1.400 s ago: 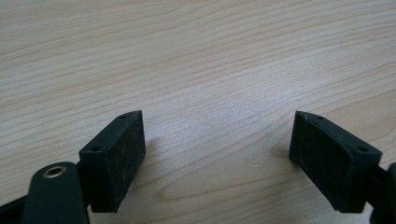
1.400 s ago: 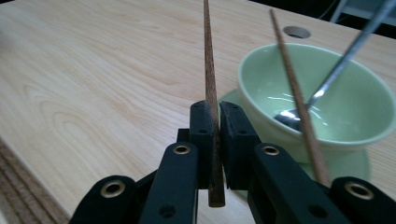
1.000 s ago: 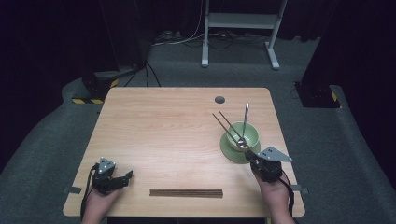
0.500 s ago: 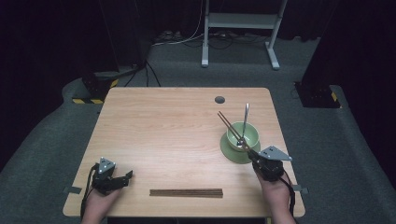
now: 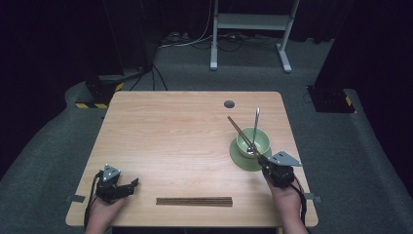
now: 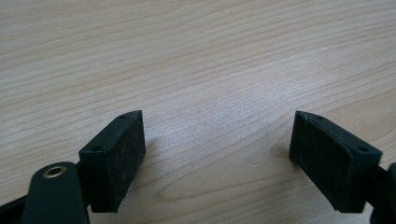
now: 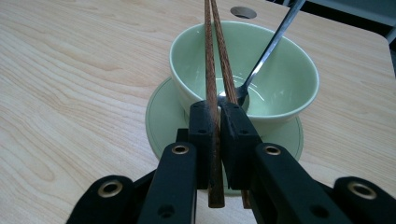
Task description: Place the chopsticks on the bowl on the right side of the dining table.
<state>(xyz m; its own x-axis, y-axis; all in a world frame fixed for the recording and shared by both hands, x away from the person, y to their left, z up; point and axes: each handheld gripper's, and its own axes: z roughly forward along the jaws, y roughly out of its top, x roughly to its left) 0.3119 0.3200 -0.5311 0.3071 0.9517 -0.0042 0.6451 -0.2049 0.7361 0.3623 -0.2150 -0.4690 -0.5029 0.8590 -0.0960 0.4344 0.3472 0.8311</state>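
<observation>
Chopsticks [image 5: 242, 133] are pinched in the right gripper [image 5: 267, 163], slanting over the green bowl [image 5: 253, 142]; a second pair [image 5: 194, 201] is seen beside the left gripper's [image 5: 127, 187] parted jaws.

table [image 5: 185, 131]: I'm working over pale, light-brown wood with wavy grain
bowl [image 7: 285, 79]: I'm seeing pale green, glossy
saucer [image 7: 161, 119]: I'm seeing the same pale green
chopsticks [image 7: 212, 70]: I'm gripping dark reddish-brown wood
spoon [image 7: 275, 39]: I'm seeing shiny silver
my grippers' jaws: I'm looking along matte black
floor [image 5: 58, 141]: I'm seeing grey carpet
</observation>
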